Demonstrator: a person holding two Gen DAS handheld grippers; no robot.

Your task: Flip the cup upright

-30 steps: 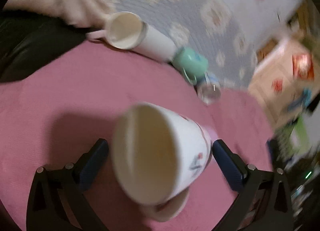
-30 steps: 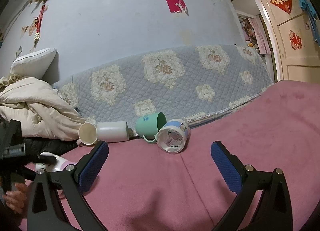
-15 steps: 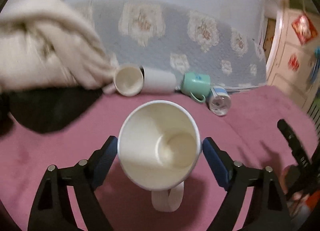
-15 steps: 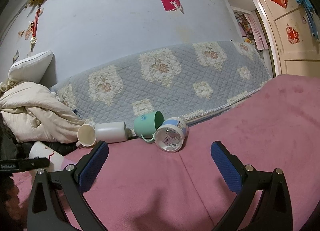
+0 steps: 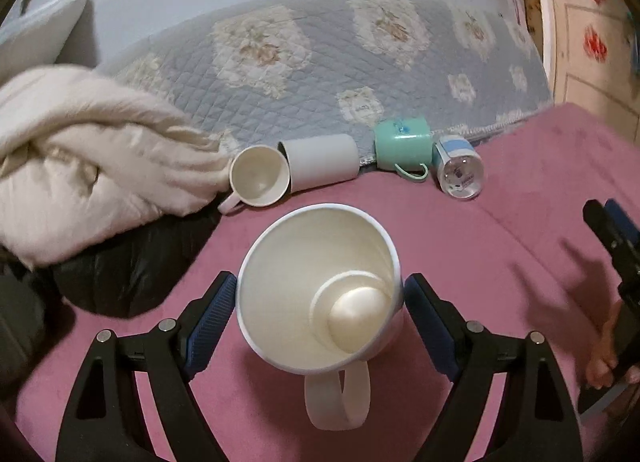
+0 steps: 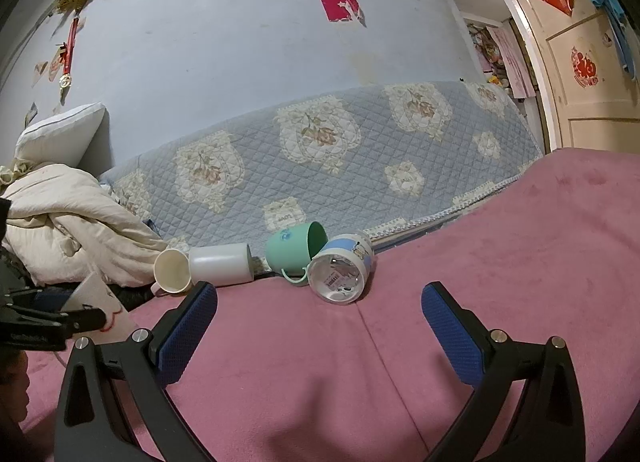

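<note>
A pink bedspread fills the near ground in both views, backed by a grey-blue quilted cover against the far wall, with a heap of cream bedding at the far left and a dark garment just beneath it.

Along the far edge of the pink cloth lie four cups on their sides in a row: a cream mug at the left, touching a white cylinder cup; then a mint-green mug, and right of it, touching, a clear cup with a blue band.

Nearer, the white mug stands between the pads of the left gripper. Its mouth faces up toward the camera, its inside bottom shows, and its handle points toward the near side. As far as I can judge, this cup is already turned mouth-up; what seems left is to settle it on the soft cloth and let go. Whether its base rests fully on the bedspread is hidden by its own body. The four far cups are not yet righted.

The left gripper reaches forward and looks down into the mug, its jaws closed about the mug's sides, a pad at each flank. The right gripper is held low and level over the pink cloth, well to the right of the mug, its jaws spread wide with nothing between them, aimed toward the row of cups.
</note>
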